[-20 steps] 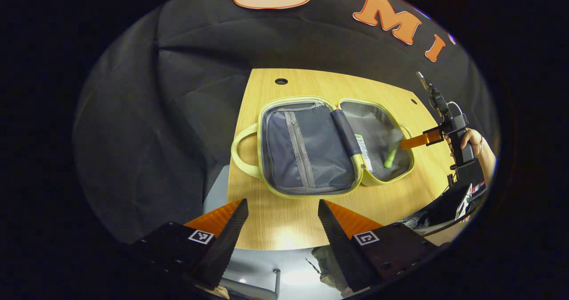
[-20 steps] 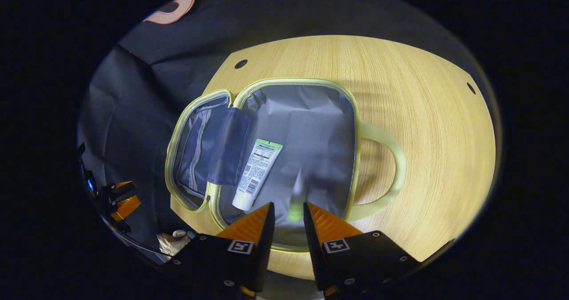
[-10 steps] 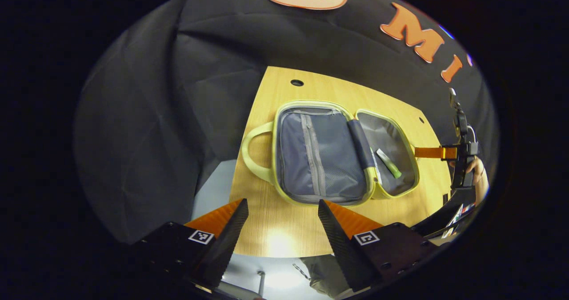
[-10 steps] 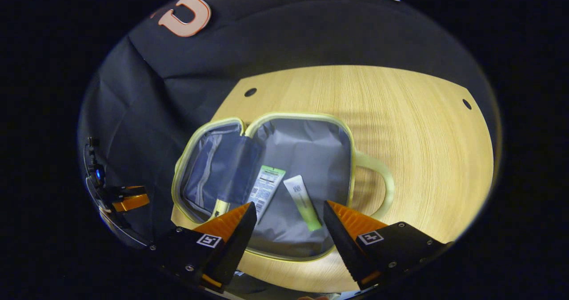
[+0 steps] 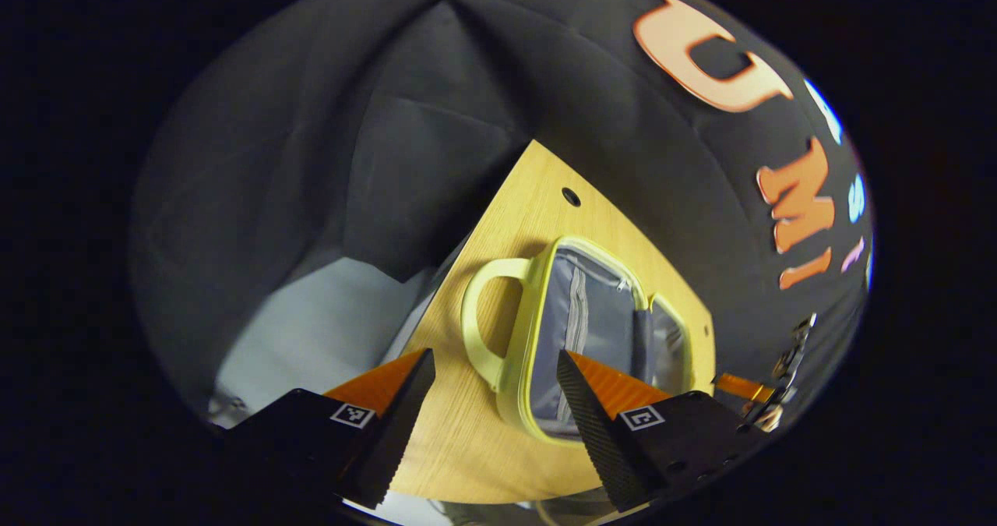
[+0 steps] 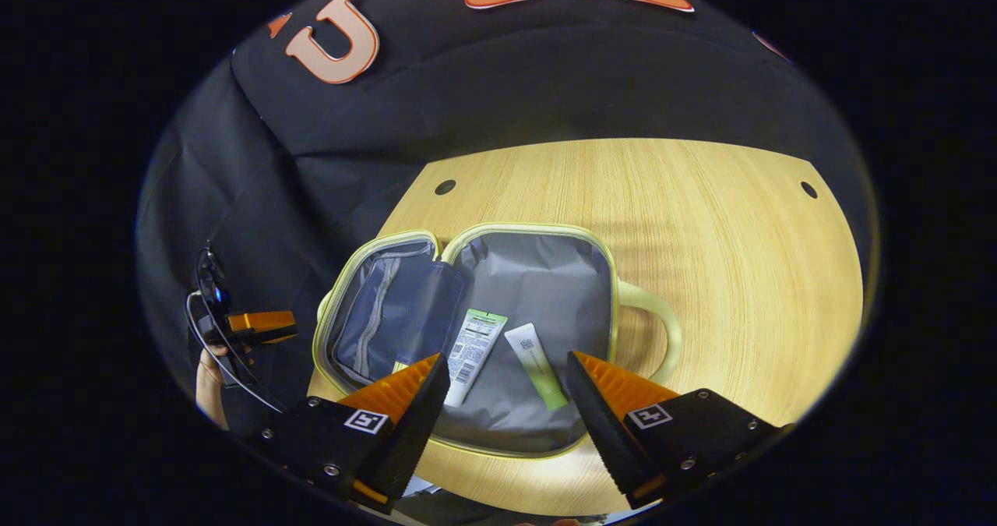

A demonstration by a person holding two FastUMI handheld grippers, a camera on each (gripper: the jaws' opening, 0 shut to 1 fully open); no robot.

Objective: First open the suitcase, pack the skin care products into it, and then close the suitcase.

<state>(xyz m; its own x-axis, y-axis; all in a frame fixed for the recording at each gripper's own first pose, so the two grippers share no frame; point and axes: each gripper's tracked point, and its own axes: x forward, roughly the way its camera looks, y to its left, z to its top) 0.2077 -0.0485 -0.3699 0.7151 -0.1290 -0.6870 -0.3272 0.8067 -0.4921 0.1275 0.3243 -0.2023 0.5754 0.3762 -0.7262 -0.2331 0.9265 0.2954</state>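
Released, green tube [image 6: 534, 365] lies cap-near in suitcase [image 6: 537, 277]; both tongs [image 6: 506, 390] [image 5: 494, 390] gape.

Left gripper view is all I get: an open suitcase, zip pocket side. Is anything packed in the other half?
Observer: Yes. A white tube and a green tube lie side by side on the suitcase lining.
Operator: Is the other gripper holding either?
Observer: No. The right gripper is open and empty above them.
Operator: Does that half have a handle?
Observer: Yes, a handle lies flat on the table.
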